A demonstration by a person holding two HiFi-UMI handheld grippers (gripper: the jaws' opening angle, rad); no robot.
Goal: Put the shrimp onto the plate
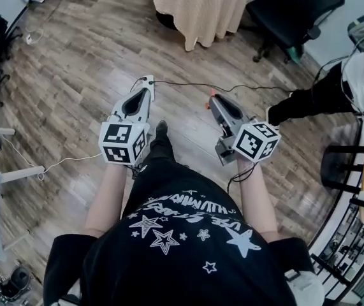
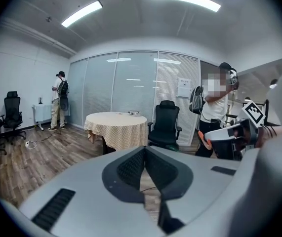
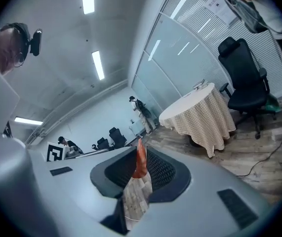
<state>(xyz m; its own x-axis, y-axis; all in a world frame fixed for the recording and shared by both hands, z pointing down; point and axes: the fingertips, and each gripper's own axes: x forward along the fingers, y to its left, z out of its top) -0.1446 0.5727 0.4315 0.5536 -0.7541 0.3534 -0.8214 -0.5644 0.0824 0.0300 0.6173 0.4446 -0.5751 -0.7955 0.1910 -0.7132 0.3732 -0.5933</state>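
Orange-red shrimp [image 3: 141, 161] (a thin sliver) stands pinched between the right gripper's [image 3: 140, 151] jaws.

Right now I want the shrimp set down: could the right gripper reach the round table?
Probably not. The right gripper, shut on the shrimp, is held near the person, and open floor separates it from the table. Only a cable crosses the way.

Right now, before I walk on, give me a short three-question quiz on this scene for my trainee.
1. True or false: the left gripper is shut with nothing in it.
2. Which one holds the shrimp: A the left gripper, B the right gripper?
3. Fill in: the round table ahead is covered by a checked ____.
Key: 1 true; 2 B; 3 cloth.
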